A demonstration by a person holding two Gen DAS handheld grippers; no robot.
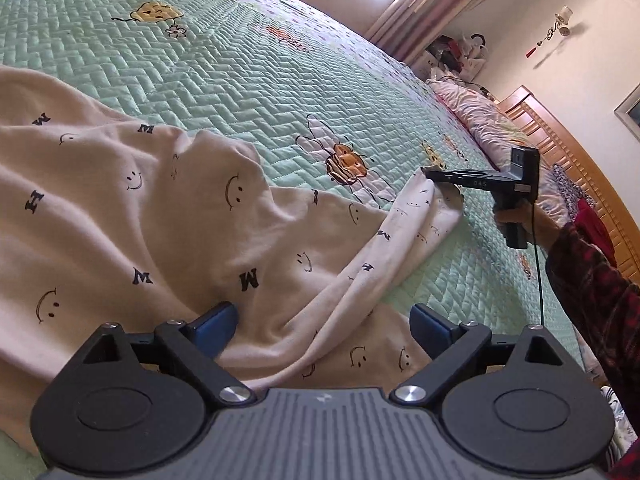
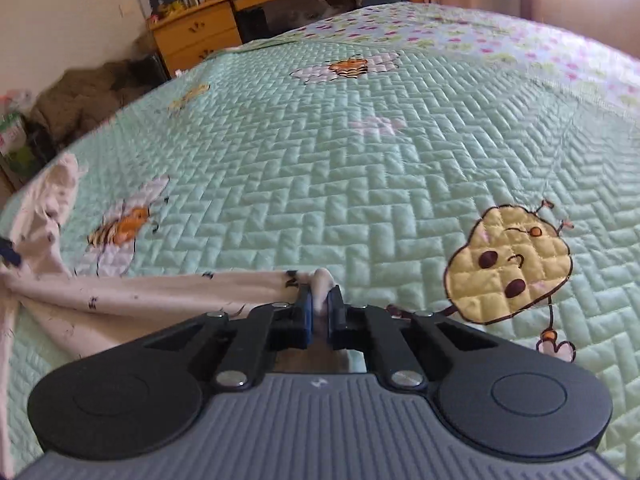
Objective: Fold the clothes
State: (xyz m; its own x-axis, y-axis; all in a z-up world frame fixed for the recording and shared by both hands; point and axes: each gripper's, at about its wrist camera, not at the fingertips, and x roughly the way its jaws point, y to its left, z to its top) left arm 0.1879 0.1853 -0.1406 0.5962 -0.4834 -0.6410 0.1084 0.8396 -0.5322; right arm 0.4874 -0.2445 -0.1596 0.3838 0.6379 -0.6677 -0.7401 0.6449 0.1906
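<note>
Garment: one pale pink sweatshirt (image 1: 120, 220), printed with smiley faces and letter M's, lies rumpled on the near left part of the bed, with one sleeve (image 1: 404, 232) stretched out toward the right.
Left gripper: the left gripper (image 1: 322, 330) hovers low over the body of the sweatshirt with its two blue pads (image 1: 216, 326) spread wide; cloth bunches up between them and the left pad touches a fold, but nothing is pinched.
Right gripper: the right gripper (image 2: 319, 304) has its blue pads pressed together on the cuff end of the sleeve (image 2: 160, 288), a small tuft of cloth poking up between them; in the left wrist view it shows side-on (image 1: 436, 178) at the sleeve's tip, just above the bedspread.
Hand: one hand (image 1: 520, 216) grips the right gripper's handle, with a dark red patterned cuff (image 1: 592, 288) behind it.
Bedspread: one mint-green quilted cover (image 2: 360, 184) with a flowered border at the far edge.
Bees: three embroidered bees (image 2: 124, 224) can be counted in the right wrist view, the far ones small and blurred.
Yellow figures: one round yellow face (image 2: 506, 264) just right of the right gripper.
Pillow: one floral pillow (image 1: 476, 116) by the wooden headboard (image 1: 560, 144).
</note>
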